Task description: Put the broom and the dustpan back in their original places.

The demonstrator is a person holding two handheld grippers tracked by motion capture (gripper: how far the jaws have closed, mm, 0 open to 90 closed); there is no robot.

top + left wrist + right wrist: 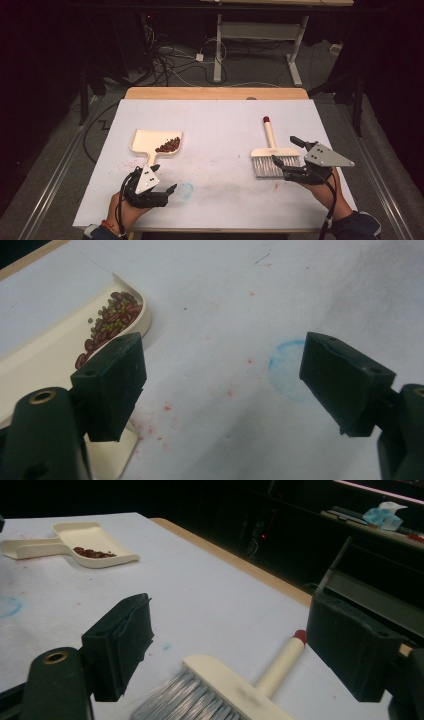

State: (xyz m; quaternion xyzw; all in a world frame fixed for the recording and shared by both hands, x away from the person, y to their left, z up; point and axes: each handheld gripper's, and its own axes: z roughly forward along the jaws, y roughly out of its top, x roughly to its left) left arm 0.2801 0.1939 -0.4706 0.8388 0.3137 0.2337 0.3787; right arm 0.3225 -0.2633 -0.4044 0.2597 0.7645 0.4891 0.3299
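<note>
You're holding the left gripper (pixel 159 190) with jaws spread wide and gripping nothing; the cream dustpan (pixel 60 347) with its pile of red beans (pixel 111 320) is lying just beyond and beside one jaw, its handle passing under that jaw. Your right gripper (pixel 286 151) is also gaping open, and the brush (pixel 235 685) is lying on the table between its jaws, untouched.

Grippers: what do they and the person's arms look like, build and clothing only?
Both the left gripper and the right gripper are black, with blocky two-jaw pads, a grey three-cornered top plate and a trailing black cable. Brass-coloured inserts show at the jaw bases. Dark sleeves; red band at the left wrist.
</note>
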